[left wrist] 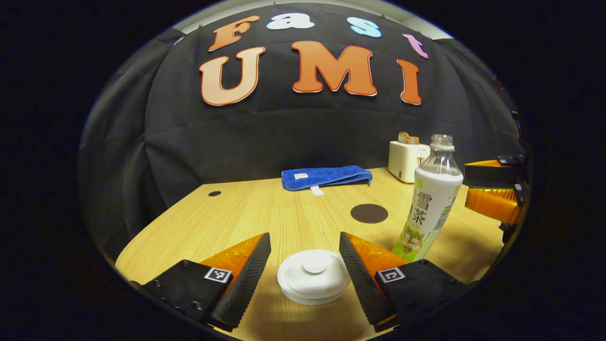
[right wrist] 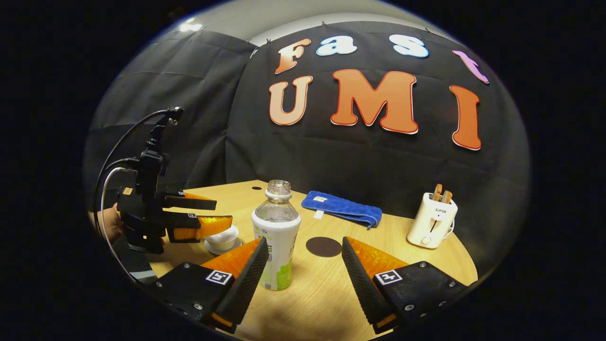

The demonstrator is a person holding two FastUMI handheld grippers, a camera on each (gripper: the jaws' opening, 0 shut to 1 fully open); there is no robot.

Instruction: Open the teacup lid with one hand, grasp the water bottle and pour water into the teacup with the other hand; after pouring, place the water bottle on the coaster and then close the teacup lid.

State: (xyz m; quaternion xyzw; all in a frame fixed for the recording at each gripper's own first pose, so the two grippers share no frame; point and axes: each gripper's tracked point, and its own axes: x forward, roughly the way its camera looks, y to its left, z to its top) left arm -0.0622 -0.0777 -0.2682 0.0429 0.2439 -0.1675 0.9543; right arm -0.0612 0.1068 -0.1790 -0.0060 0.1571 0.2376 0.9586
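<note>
Biggest risk: we judge the bottle is the thing most likely to go over. It stands upright with its cap off, tall and narrow, and our right gripper has it just beside one finger, not centred. A push forward from here could knock it and spill.
Second risk: the lid is low, smooth and round. Our left gripper has its fingers spread either side without touching it; a shallow pinch could let it slip or drag the cup on its saucer.
Smaller risk: both grippers work close together by the cup, so they could bump during pouring.
Grippers: both stand apart, holding nothing.
Table: light wood, flat and bare in the middle; the dark round coaster lies just behind the bottle.
Room: black cloth wall behind; a folded blue towel and a white toaster sit at the far edge.
</note>
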